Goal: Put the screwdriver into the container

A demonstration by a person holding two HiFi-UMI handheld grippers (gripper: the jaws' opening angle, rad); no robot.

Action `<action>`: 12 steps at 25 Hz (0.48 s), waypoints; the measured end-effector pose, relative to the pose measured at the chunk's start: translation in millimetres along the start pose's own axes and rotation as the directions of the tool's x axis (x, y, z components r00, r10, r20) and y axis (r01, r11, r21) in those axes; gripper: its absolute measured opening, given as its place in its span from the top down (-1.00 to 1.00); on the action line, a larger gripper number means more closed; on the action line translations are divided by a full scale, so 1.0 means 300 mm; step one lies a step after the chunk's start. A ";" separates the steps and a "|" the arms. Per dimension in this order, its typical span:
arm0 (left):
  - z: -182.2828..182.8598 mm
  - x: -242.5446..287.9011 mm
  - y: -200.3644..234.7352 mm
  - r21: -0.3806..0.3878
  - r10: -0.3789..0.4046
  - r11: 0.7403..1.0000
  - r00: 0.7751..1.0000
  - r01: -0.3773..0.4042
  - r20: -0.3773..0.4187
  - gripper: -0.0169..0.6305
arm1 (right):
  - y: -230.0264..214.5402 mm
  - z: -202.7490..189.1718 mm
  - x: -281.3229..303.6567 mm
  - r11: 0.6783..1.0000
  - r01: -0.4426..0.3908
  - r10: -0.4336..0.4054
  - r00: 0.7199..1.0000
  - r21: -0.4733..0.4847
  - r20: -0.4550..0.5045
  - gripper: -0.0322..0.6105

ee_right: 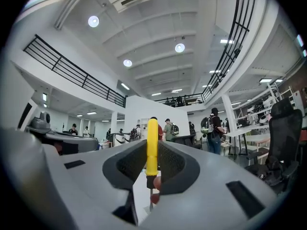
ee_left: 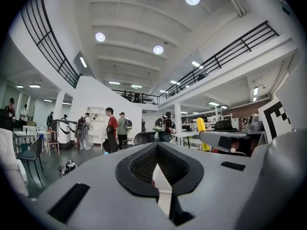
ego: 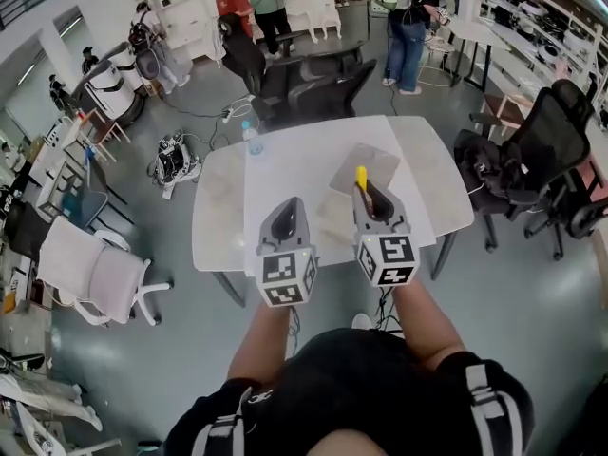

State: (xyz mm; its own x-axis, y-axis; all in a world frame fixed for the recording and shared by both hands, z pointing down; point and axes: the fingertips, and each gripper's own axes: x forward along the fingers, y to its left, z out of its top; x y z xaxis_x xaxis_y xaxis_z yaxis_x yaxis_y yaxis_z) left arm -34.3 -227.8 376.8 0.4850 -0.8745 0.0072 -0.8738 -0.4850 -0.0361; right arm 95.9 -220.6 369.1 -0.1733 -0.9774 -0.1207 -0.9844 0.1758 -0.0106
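A yellow-handled screwdriver (ego: 361, 178) stands upright in my right gripper (ego: 371, 200), which is shut on it over the white table (ego: 285, 169). In the right gripper view the yellow handle (ee_right: 152, 145) rises between the dark pads (ee_right: 172, 164), with the metal shaft pointing down toward the table. A flat, greyish translucent container (ego: 382, 162) lies on the table just beyond the right gripper. My left gripper (ego: 283, 224) hovers beside it at the left, shut and holding nothing. In the left gripper view (ee_left: 157, 146) nothing sits between its pads.
A water bottle (ego: 252, 139) stands at the table's far left edge. Black office chairs (ego: 309, 82) sit behind the table and another (ego: 532, 155) to its right; a white chair (ego: 100, 274) is at the left. People stand far back in the room.
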 end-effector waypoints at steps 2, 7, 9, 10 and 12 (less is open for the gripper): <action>-0.006 0.084 -0.012 -0.002 0.004 1.000 1.000 -0.004 -0.012 0.94 | -0.052 -0.016 0.063 1.000 -0.009 0.009 1.000 0.003 -0.013 0.70; -0.019 0.240 -0.047 0.000 0.003 1.000 0.999 -0.003 -0.038 0.94 | -0.149 -0.069 0.196 0.999 -0.041 0.042 0.998 0.024 -0.055 0.70; -0.025 0.289 -0.041 -0.017 0.014 1.000 0.999 -0.014 -0.037 0.94 | -0.171 -0.097 0.244 0.998 -0.063 0.065 0.995 0.028 -0.071 0.70; -0.030 0.314 -0.032 -0.026 0.022 0.999 0.999 -0.023 -0.036 0.94 | -0.176 -0.110 0.266 0.997 -0.077 0.079 0.994 0.024 -0.076 0.70; -0.044 0.361 -0.015 -0.031 0.034 0.999 0.999 -0.035 -0.039 0.94 | -0.188 -0.140 0.309 0.995 -0.097 0.099 0.991 0.019 -0.091 0.70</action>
State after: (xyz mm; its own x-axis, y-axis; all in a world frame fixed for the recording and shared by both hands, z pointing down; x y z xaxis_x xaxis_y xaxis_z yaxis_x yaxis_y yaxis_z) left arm 21.7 -320.4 390.9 0.4532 -0.8903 0.0448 -0.8911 -0.4538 -0.0053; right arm 134.1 -326.0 400.1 -0.2718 -0.9619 -0.0306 -0.9620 0.2724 -0.0179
